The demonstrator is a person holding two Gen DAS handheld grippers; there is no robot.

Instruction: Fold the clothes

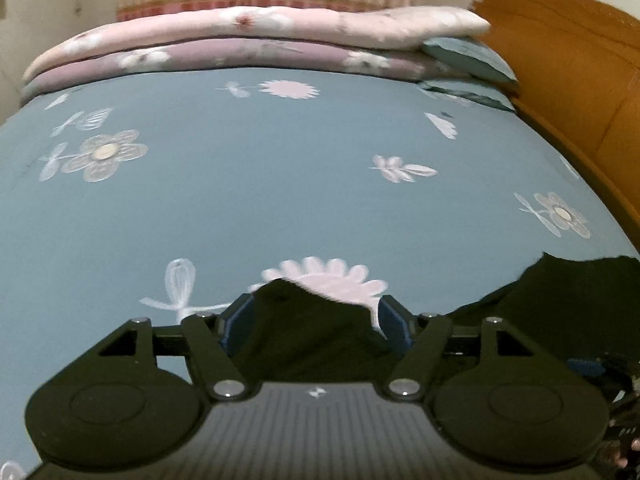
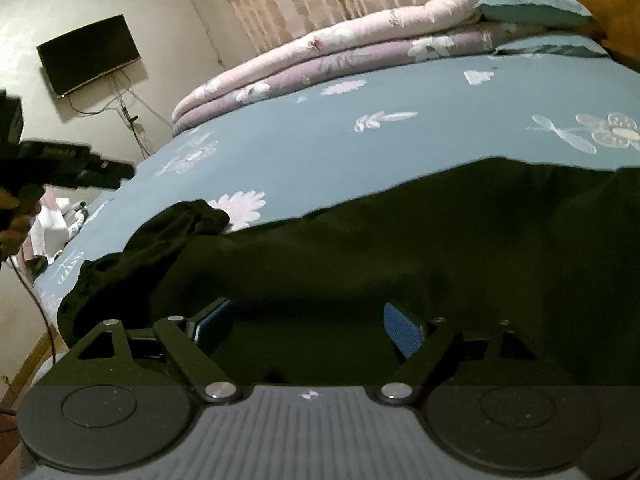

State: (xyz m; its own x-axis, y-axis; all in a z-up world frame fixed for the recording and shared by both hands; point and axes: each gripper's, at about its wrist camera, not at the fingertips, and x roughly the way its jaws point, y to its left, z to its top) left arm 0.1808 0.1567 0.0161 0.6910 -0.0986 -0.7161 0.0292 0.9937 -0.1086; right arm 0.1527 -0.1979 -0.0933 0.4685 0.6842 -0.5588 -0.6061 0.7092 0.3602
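A black garment [image 2: 400, 240] lies spread over the near part of the blue flowered bedsheet [image 2: 320, 148], one sleeve [image 2: 160, 236] trailing toward the bed's left edge. My right gripper [image 2: 308, 326] hovers low over the garment's near part, its blue pads [image 2: 404, 332] wide apart and open. In the left wrist view a peak of the same black garment [image 1: 312, 332] rises between the fingers of my left gripper [image 1: 316, 320]. That gripper is open; bare sheet shows between the cloth and the right pad [image 1: 394, 320].
Folded pink and mauve quilts [image 1: 240, 44] and a teal pillow [image 1: 468, 58] lie at the far side of the bed. An orange wooden headboard [image 1: 560, 92] runs along the right. On the left wall hangs a dark screen [image 2: 88, 54] with cables. A hand [image 2: 12, 208] holds a black tool at the bed's left edge.
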